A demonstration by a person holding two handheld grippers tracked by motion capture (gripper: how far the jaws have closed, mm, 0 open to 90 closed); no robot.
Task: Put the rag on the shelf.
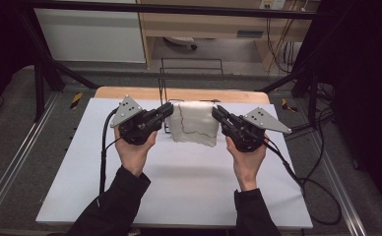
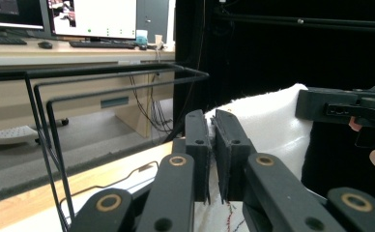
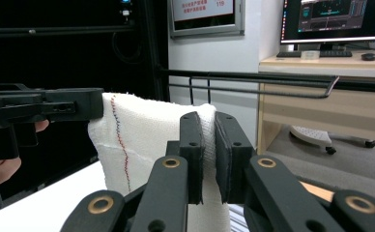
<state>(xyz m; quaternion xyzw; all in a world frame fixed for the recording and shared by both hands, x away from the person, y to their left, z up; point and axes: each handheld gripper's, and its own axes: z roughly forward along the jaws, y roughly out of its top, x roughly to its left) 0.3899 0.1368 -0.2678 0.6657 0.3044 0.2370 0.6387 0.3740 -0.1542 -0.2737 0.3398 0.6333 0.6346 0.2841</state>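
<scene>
A white cloth [image 1: 193, 123] with a dark stitched line hangs stretched between my two grippers, above the white table [image 1: 179, 182]. My left gripper [image 1: 170, 109] is shut on the cloth's top left corner; in the left gripper view the cloth [image 2: 267, 125] is pinched between the jaws [image 2: 213, 145]. My right gripper [image 1: 215, 111] is shut on the top right corner, and the right gripper view has the cloth [image 3: 137, 140] running between its jaws [image 3: 209, 145]. The stitching there is red and blue. Each gripper view catches the other gripper at the cloth's far corner.
A black wire rack [image 1: 191, 66] stands at the table's far edge, just behind the cloth, and its bars [image 2: 103, 82] pass close to both grippers. Cables trail from each gripper across the table. Desks with monitors lie beyond.
</scene>
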